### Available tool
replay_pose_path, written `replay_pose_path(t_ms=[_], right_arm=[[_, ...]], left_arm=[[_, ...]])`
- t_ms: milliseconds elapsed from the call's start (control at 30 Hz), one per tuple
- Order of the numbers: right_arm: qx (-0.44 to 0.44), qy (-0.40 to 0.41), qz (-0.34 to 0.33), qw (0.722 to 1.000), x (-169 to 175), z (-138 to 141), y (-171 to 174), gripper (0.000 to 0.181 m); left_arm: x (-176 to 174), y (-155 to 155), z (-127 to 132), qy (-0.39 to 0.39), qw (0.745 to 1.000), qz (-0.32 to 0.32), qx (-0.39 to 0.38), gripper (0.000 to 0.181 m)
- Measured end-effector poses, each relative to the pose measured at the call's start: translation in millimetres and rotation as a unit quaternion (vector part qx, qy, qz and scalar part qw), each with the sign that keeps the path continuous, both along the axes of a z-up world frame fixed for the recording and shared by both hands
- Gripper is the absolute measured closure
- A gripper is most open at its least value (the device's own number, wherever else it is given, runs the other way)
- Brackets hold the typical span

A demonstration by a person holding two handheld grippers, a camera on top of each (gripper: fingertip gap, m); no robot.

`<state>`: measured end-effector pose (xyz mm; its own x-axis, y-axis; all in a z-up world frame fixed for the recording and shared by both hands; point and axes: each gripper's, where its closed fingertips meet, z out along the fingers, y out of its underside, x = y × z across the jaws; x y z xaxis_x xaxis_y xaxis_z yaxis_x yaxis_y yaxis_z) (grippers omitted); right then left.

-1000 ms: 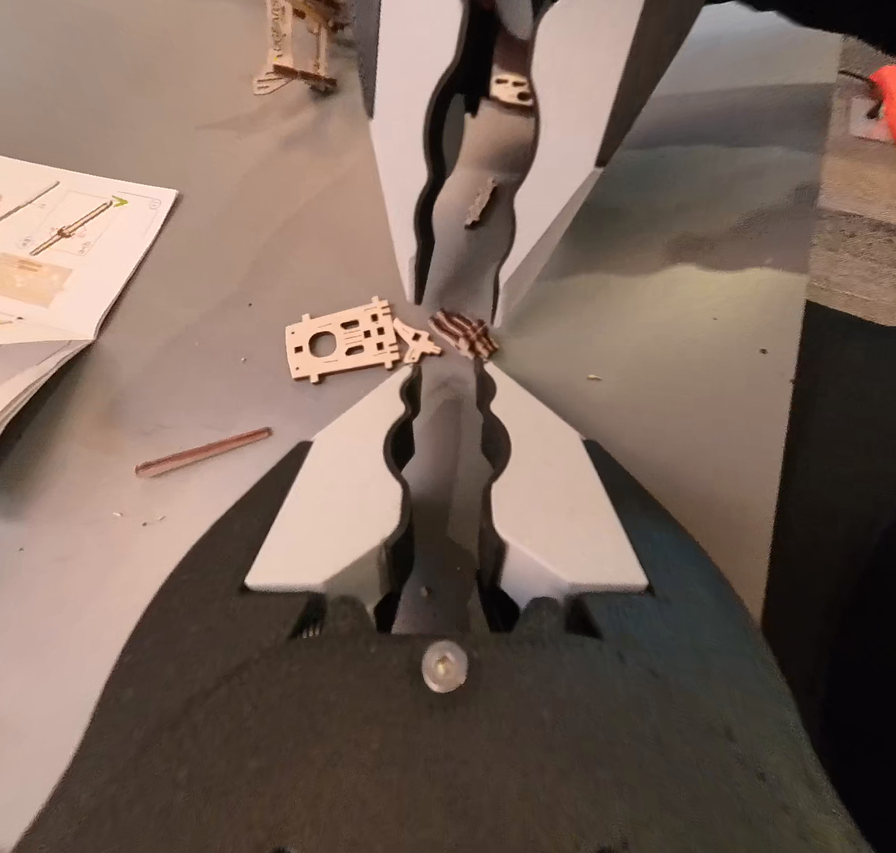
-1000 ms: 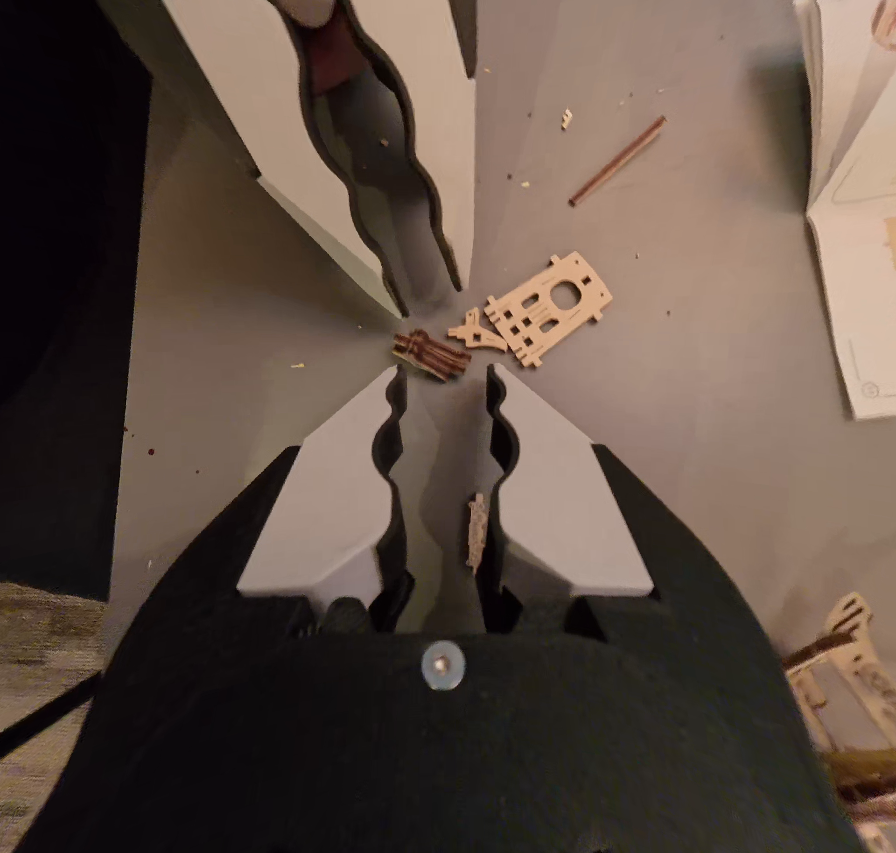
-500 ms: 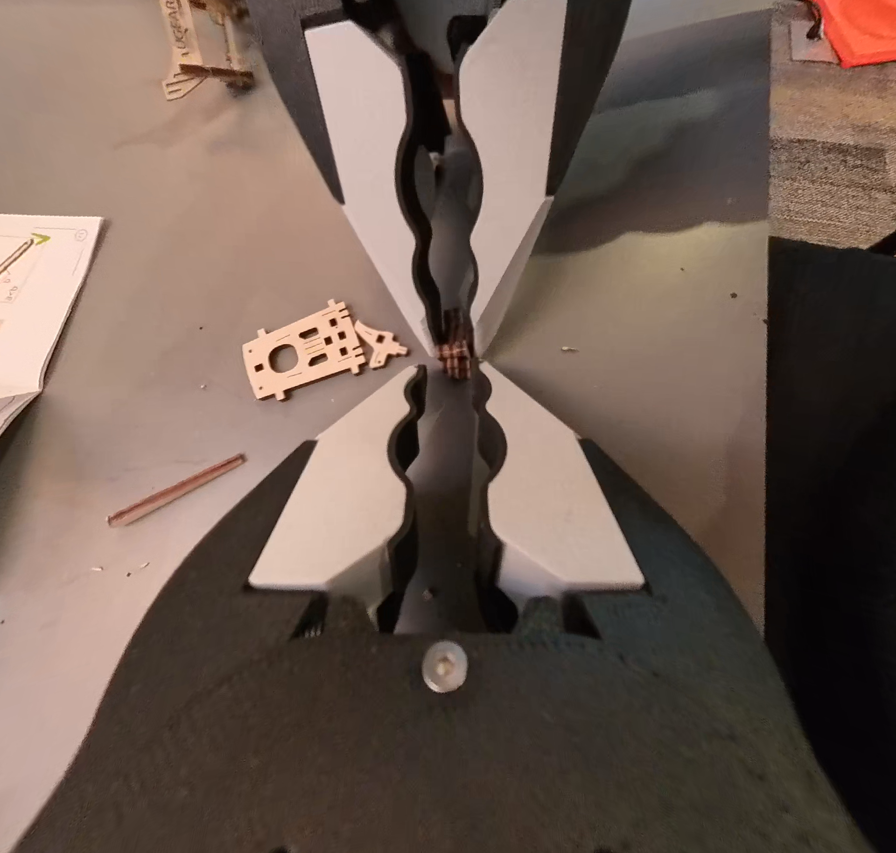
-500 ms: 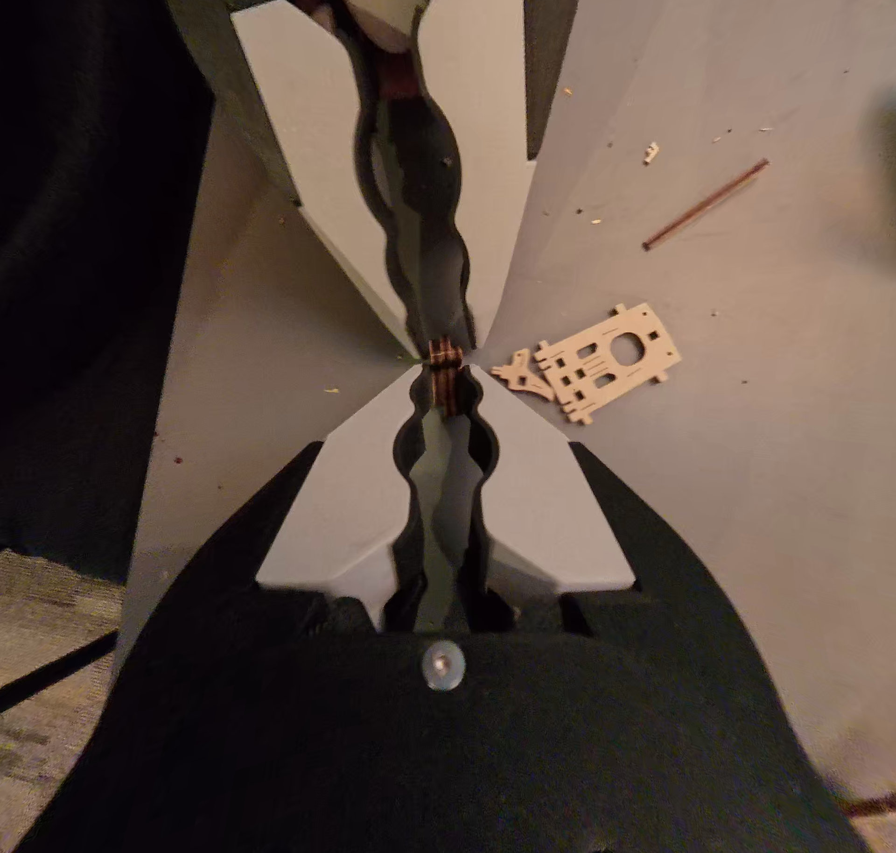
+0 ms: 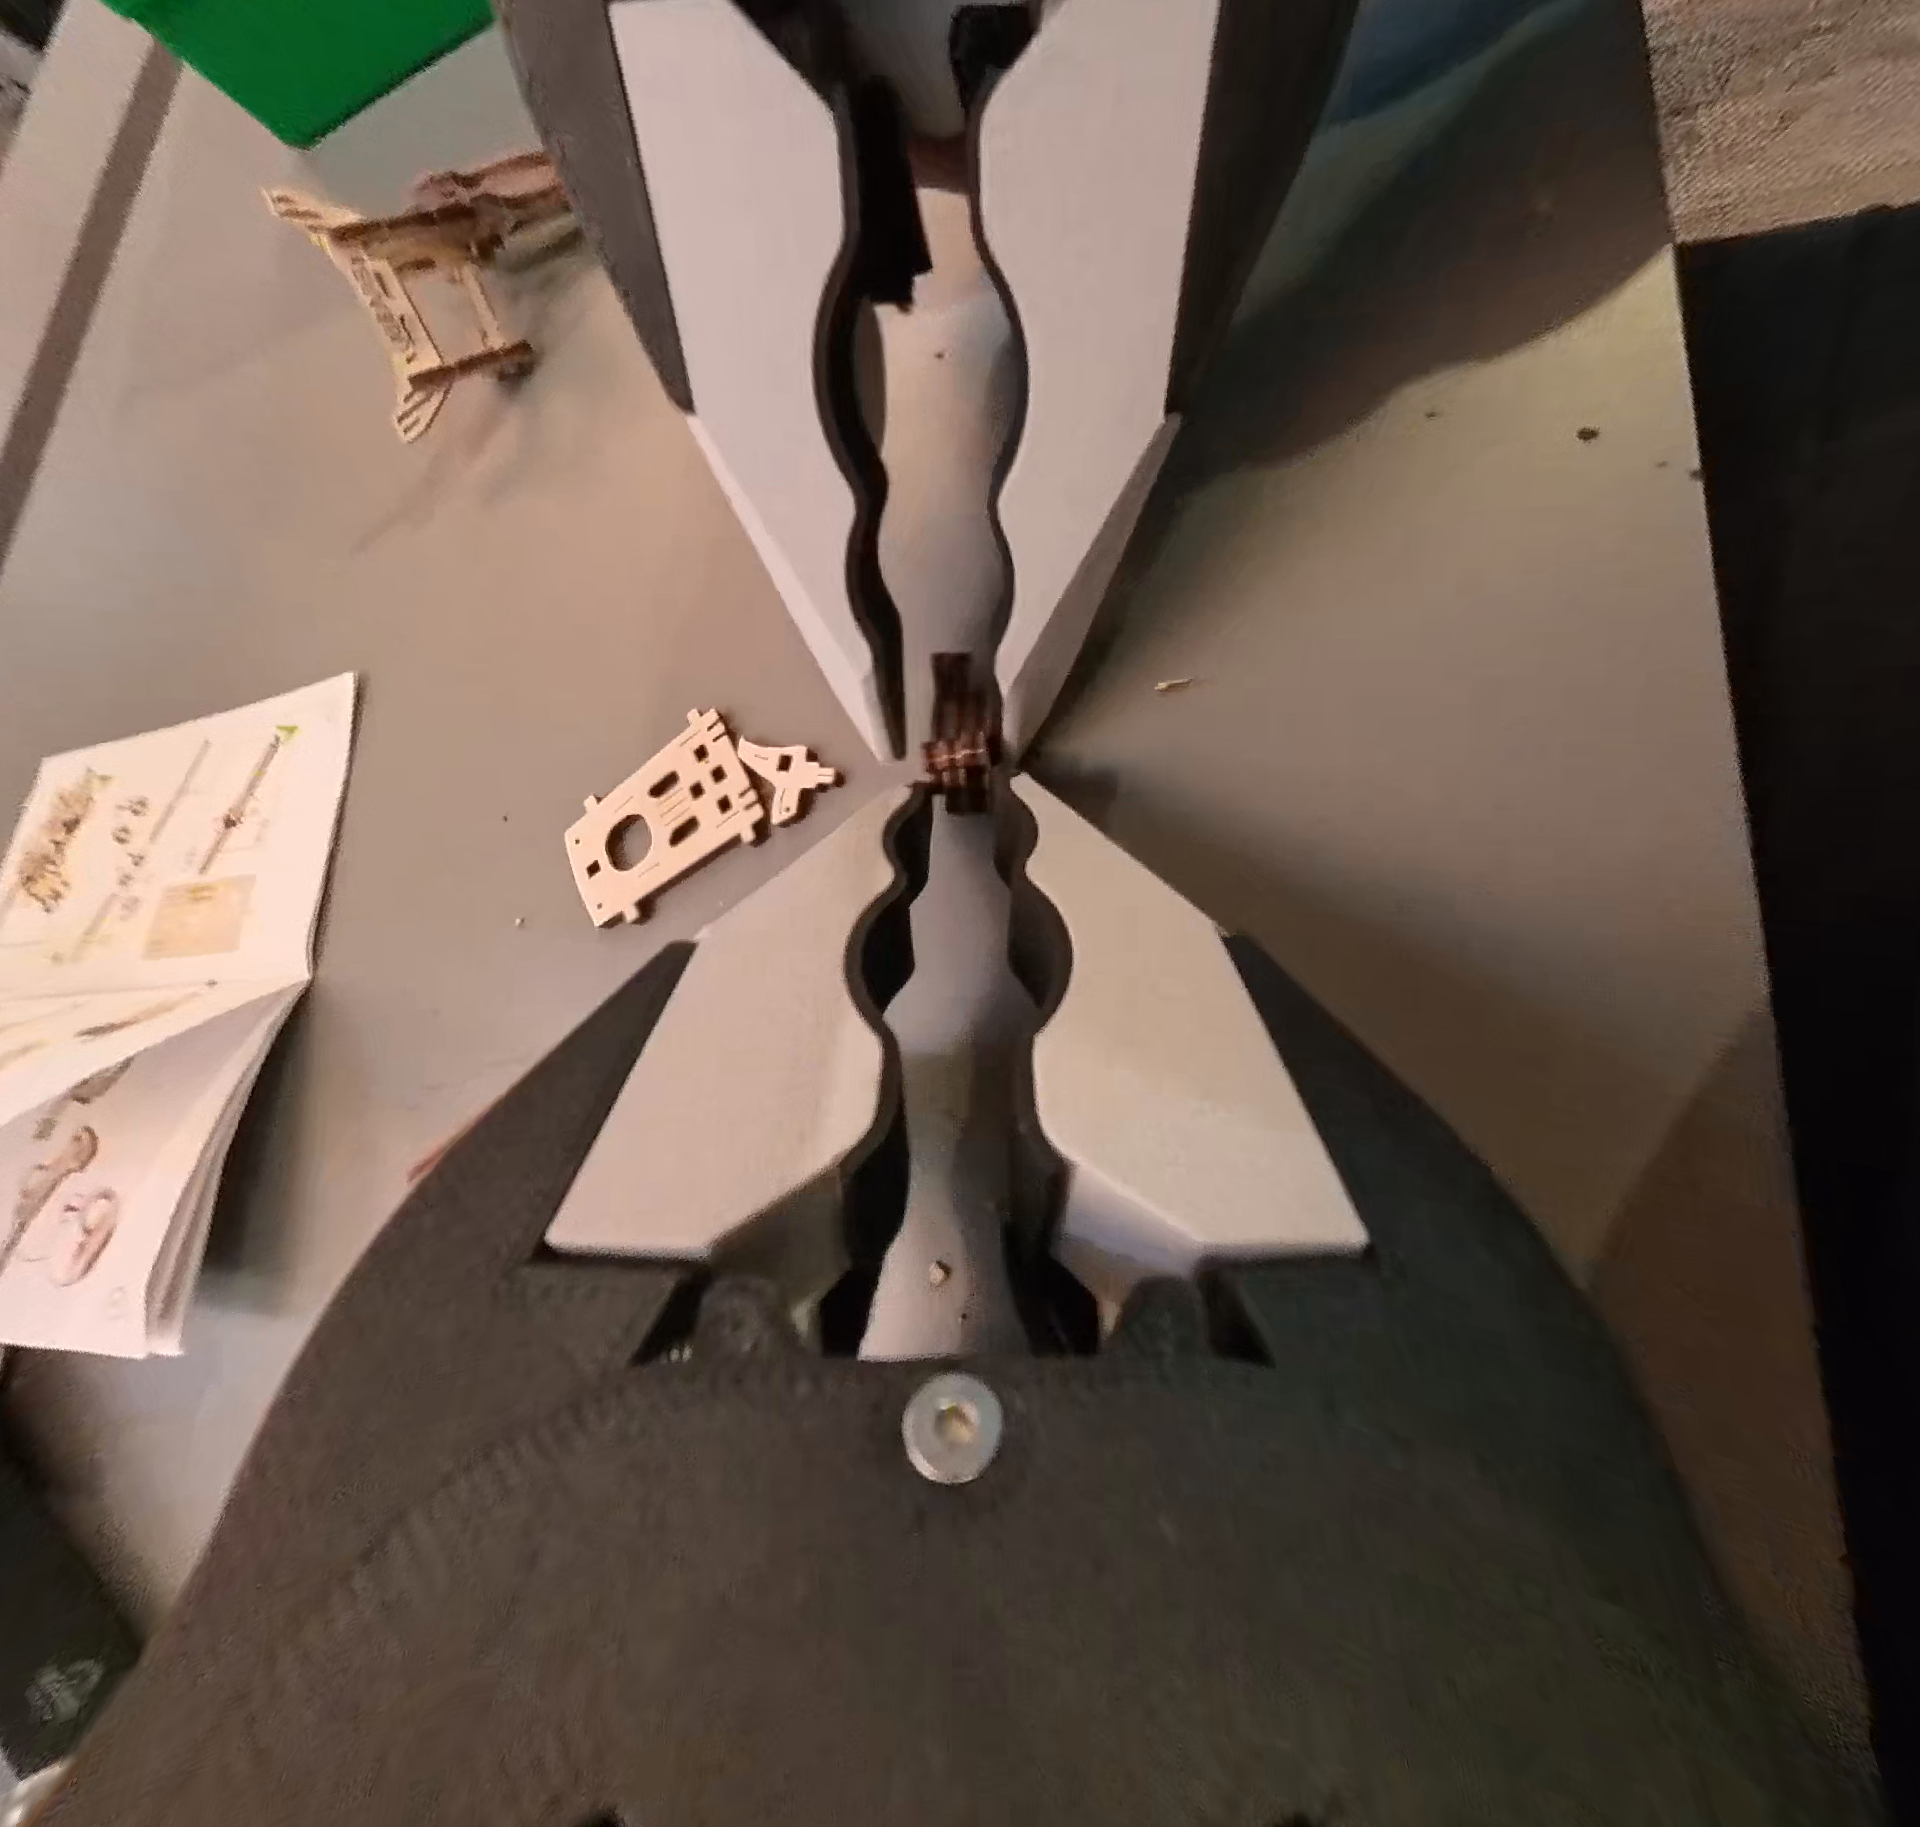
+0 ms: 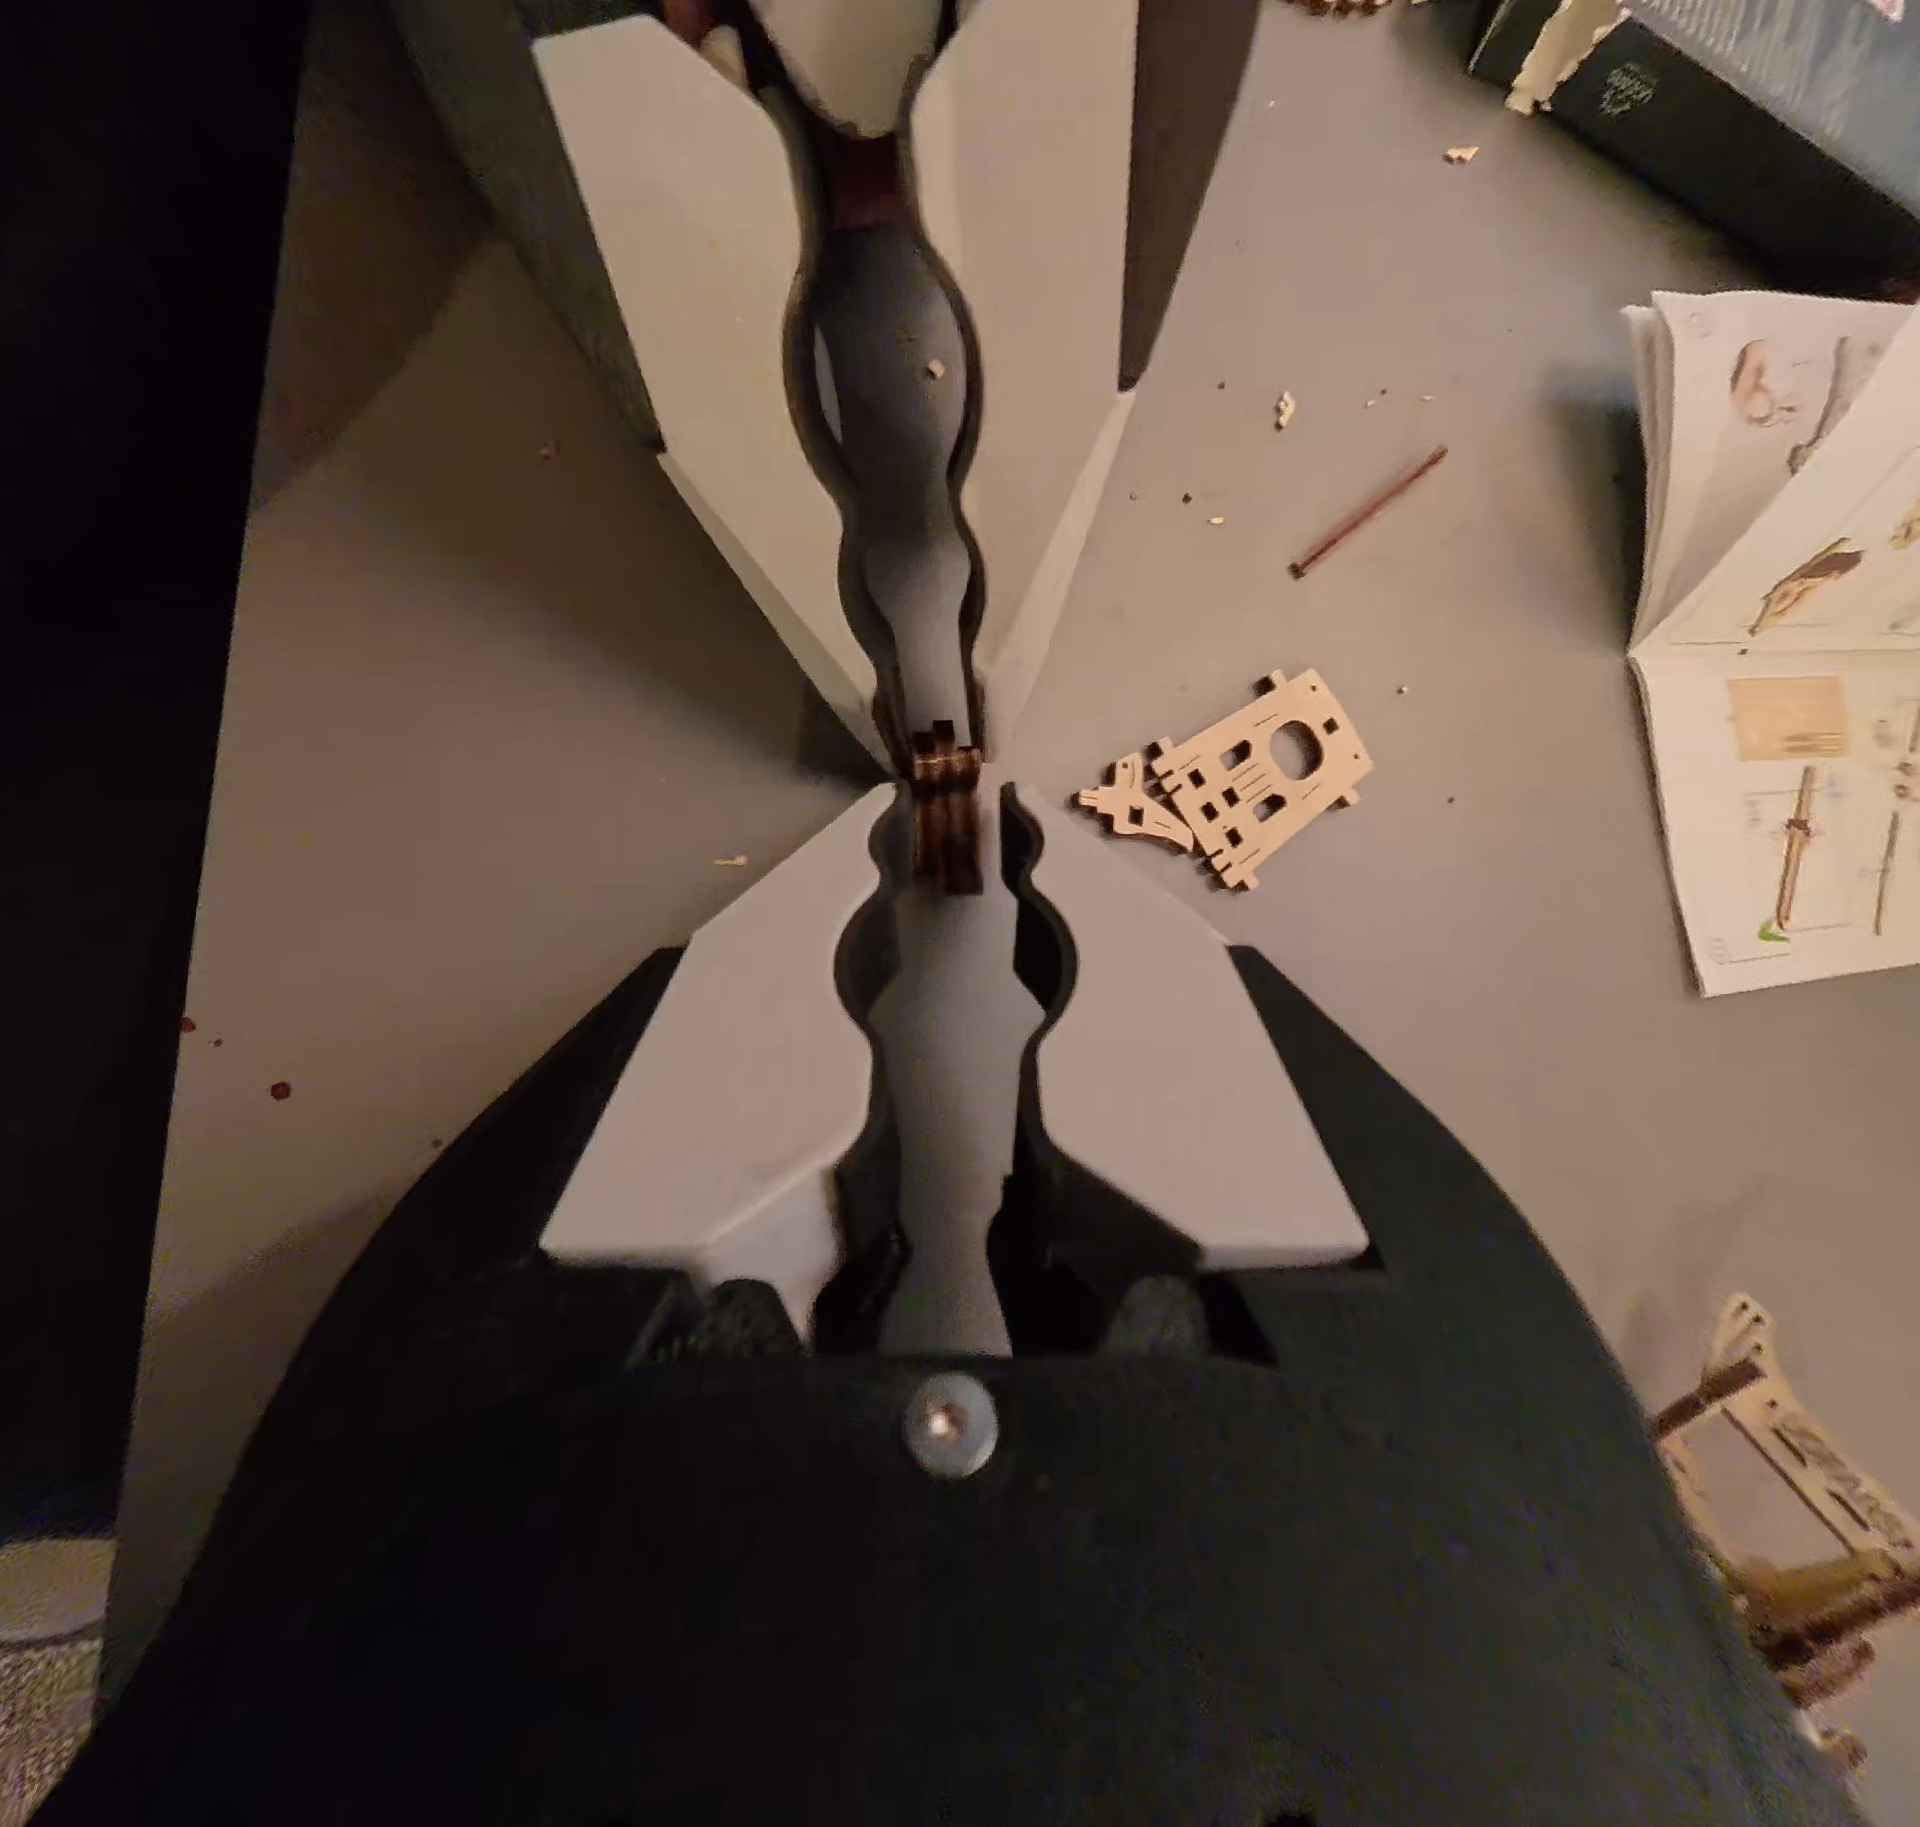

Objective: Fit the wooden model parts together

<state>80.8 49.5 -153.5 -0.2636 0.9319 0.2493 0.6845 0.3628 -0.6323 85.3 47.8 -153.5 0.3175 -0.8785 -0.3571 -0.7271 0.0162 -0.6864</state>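
A small dark striped wooden piece (image 5: 958,738) is pinched between both grippers, which meet tip to tip above the grey table (image 5: 1403,634). My left gripper (image 5: 958,798) is closed on its near end. My right gripper (image 5: 951,751) comes in from opposite and is closed on the same piece. In the right wrist view the piece (image 6: 945,811) sits upright between my right gripper's tips (image 6: 948,803), with the left gripper (image 6: 937,743) on its far end. A flat pale slotted plate (image 5: 665,832) and a small pale part (image 5: 790,775) lie beside the tips.
An open instruction booklet (image 5: 156,946) lies at the left. A partly built wooden model (image 5: 426,291) stands farther back, near a green box (image 5: 312,1). A thin brown stick (image 6: 1366,510) and a dark box (image 6: 1714,63) are in the right wrist view. The table edge (image 5: 1688,634) is close.
The dark piece lay flat on the table between the open grippers. Both grippers closed on it tip to tip, and both views have pulled up and away from the table.
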Motion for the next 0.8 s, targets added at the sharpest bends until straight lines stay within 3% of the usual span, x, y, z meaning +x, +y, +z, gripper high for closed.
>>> replay_pose_path(t_ms=[33, 300, 500, 800], right_arm=[[0.002, 0.004, -0.005, 1.000, 0.3, 0.6, -0.1, 0.166], [0.002, 0.016, -0.014, 1.000, 2.0, 0.1, -3.2, 0.172], [-0.030, 0.033, -0.040, 0.998, 3.2, 2.4, 1.9, 0.170], [-0.055, 0.011, -0.025, 0.998, 5.7, -1.9, 0.6, 0.172]], left_arm=[[0.4, -0.8, -0.1, 0.003, 1.000, -0.004, 0.007, 0.171], [-0.5, -0.9, 0.7, 0.018, 0.998, -0.012, 0.052, 0.172], [-1.4, 0.9, 1.0, 0.016, 0.999, -0.010, 0.049, 0.172], [-2.3, 2.2, 0.7, 0.010, 0.999, -0.012, 0.033, 0.171]])
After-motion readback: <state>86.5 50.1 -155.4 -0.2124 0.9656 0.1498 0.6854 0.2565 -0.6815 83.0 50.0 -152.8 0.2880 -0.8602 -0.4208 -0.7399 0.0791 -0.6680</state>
